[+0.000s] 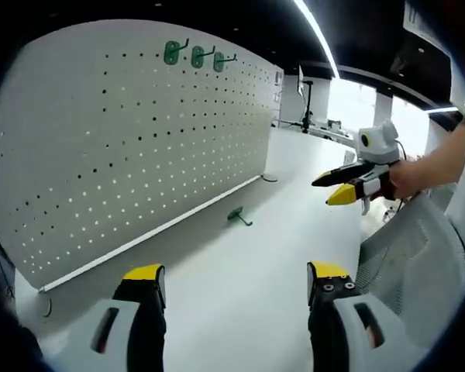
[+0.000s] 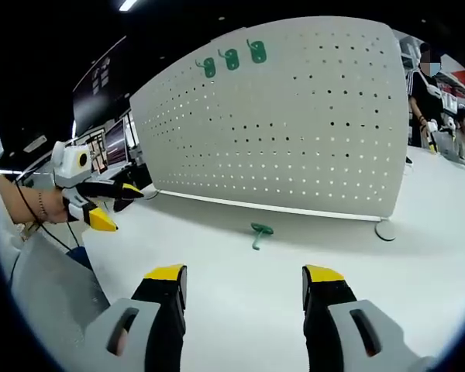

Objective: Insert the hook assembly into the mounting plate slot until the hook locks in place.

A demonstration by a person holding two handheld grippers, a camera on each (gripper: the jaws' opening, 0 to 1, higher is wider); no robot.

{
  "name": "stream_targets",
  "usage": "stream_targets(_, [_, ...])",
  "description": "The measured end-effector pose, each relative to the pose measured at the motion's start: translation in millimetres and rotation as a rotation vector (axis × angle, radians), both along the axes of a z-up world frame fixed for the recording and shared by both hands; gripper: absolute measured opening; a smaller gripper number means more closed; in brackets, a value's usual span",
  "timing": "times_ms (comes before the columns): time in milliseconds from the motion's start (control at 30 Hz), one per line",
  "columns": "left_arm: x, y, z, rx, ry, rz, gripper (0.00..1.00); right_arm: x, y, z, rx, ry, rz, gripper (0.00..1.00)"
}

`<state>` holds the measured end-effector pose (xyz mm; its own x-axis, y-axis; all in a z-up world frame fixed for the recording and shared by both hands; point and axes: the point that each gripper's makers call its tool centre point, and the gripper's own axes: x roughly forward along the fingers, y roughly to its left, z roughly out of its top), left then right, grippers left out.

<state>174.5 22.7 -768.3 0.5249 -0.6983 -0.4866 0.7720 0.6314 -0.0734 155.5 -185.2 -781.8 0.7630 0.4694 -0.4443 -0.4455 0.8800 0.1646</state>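
Left tool (image 1: pixel 236 283) level, jaws apart

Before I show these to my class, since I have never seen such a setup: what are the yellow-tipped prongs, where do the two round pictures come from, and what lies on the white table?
No robot here: a person holds a two-jaw gripper in each hand, and a fisheye camera rides on each. The left gripper view looks along the left gripper; the right gripper view looks along the right gripper. Each also catches the other gripper off to the side. Both stand open and hold nothing.

On the white table stands a white perforated pegboard, with three green hooks already mounted near its top. One loose green hook lies on the table in front of the board, not touched by either gripper.
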Motion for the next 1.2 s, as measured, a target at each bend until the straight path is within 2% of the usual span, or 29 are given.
stream_targets(500, [6.1,-23.4,-9.2,0.052,0.046,-0.123,0.82,-0.4,1.0,-2.0,-0.009,0.006,0.003,0.63])
stream_targets(1200, [35.4,-46.5,-18.7,0.163,0.044,-0.284,0.83,-4.4,12.8,-3.8,-0.001,0.025,0.040,0.64])
